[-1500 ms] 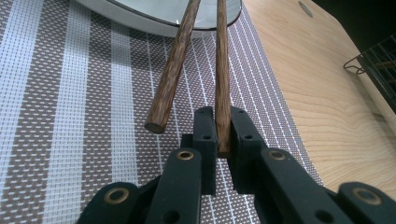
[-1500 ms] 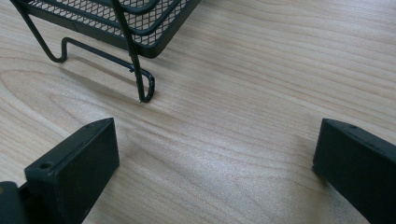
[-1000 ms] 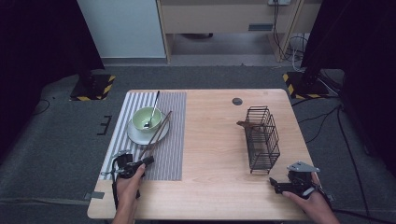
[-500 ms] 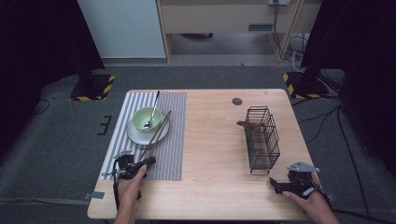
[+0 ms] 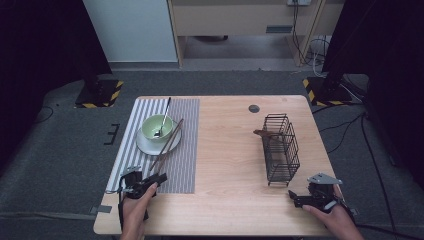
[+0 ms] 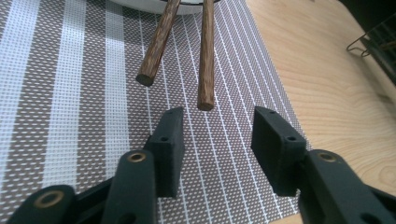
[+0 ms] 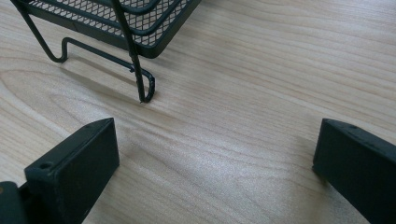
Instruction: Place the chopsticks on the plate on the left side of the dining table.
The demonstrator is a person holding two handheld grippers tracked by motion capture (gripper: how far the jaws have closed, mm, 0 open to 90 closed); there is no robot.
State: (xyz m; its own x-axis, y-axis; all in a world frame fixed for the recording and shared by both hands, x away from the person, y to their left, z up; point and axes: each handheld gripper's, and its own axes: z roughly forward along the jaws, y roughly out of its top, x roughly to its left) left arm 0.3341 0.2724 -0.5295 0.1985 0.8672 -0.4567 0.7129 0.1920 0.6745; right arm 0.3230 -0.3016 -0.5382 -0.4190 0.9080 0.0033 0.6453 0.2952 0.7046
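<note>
— While the left gripper [image 6: 217,140] hovered over the grey-and-white striped woven placemat [image 6: 70,116], how did its jaws stand?
— Released: they had just been opening, nothing between them. The two dark brown wooden chopsticks [image 6: 205,60] lay just ahead of the tips, their far ends on the white round plate [image 5: 145,146].
— And the right gripper [image 7: 215,158]?
— Spread wide and empty over the pale wooden table [image 7: 261,70]; the black wire basket [image 7: 116,18] stood just ahead, to the left.

Left hand-held gripper [image 5: 159,178] jaws just opening, nothing between; right hand-held gripper [image 5: 295,198] wide open, seemingly low.
</note>
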